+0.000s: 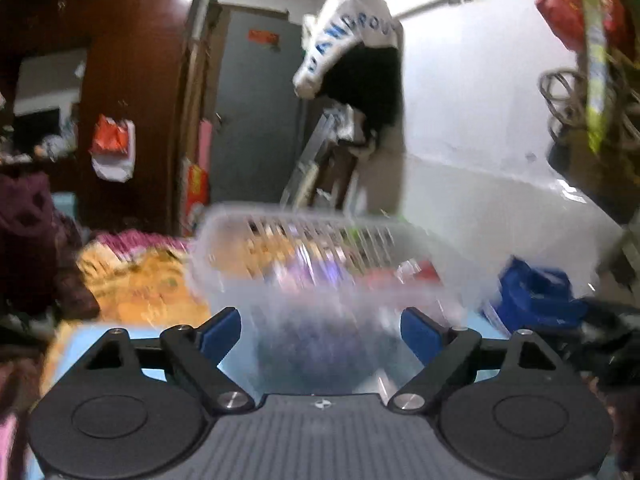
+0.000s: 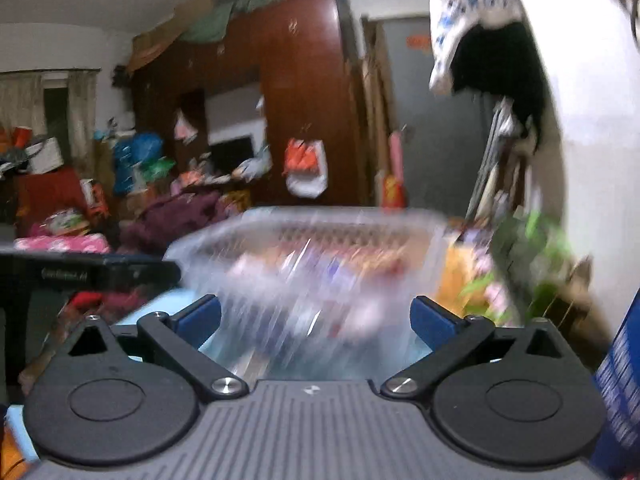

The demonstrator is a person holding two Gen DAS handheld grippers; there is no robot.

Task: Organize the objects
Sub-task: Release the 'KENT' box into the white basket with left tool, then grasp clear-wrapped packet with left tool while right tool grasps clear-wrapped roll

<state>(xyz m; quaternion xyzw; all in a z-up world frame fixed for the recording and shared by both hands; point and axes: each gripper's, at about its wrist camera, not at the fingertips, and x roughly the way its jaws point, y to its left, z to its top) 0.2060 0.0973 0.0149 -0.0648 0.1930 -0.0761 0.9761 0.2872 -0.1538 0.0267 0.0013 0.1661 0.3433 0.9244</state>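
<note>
A clear plastic slotted basket (image 1: 320,264) with several blurred colourful items inside stands just ahead of both grippers; it also shows in the right wrist view (image 2: 312,264). My left gripper (image 1: 322,334) is open, its blue pads (image 1: 222,332) standing wide on either side of the basket's near wall. My right gripper (image 2: 316,320) is open too, its blue pads (image 2: 434,322) spread wide at the basket's near wall. Neither holds anything. Both views are motion-blurred, so the basket's contents cannot be made out.
The basket rests on a light blue surface (image 1: 80,336). A yellow patterned bedcover (image 1: 136,284) lies to the left, a blue bag (image 1: 536,292) to the right. A brown wardrobe (image 2: 304,92), grey door (image 1: 256,112) and white wall (image 1: 480,120) stand behind. The other gripper's dark body (image 2: 80,276) is at left.
</note>
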